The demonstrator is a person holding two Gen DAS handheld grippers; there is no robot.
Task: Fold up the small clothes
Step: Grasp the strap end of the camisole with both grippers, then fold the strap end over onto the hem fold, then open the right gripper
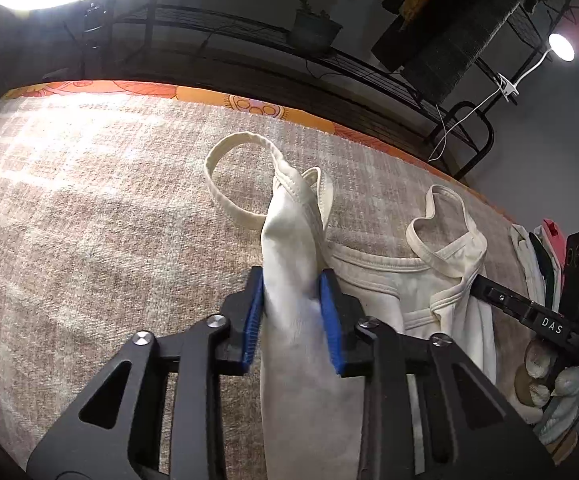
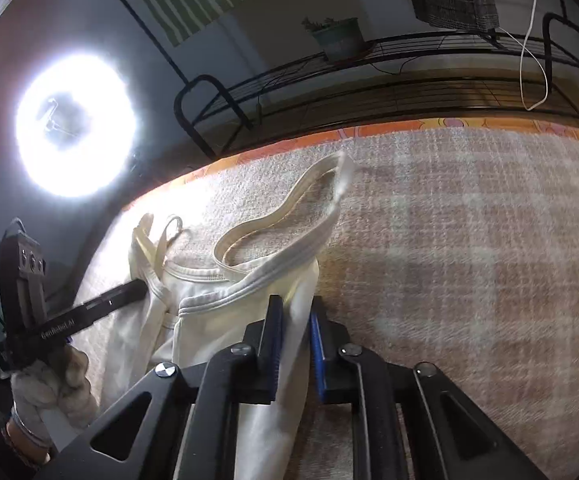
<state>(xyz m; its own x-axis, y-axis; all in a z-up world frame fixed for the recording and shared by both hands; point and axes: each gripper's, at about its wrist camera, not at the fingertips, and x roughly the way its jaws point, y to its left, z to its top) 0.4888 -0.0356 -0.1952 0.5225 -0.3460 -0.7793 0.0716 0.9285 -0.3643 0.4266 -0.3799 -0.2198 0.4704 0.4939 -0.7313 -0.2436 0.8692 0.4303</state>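
A cream sleeveless top [image 1: 373,280] lies on a beige checked blanket [image 1: 89,220]. My left gripper [image 1: 291,284] is shut on the top's left shoulder, its strap loop [image 1: 233,176] hanging forward over the blanket. My right gripper [image 2: 293,312] is shut on the other shoulder of the top [image 2: 209,316], its strap loop [image 2: 281,216] lying ahead. Each gripper shows in the other's view: the right one at the top's far edge [image 1: 477,284], the left one likewise [image 2: 137,286]. The top's lower part is hidden under the grippers.
The blanket covers a surface with an orange patterned border [image 1: 249,102]. Behind it stands a black wire rack [image 2: 369,80] with a potted plant [image 2: 337,38]. A ring light [image 2: 75,128] glares at the left. Folded clothes [image 1: 537,256] sit at the right edge.
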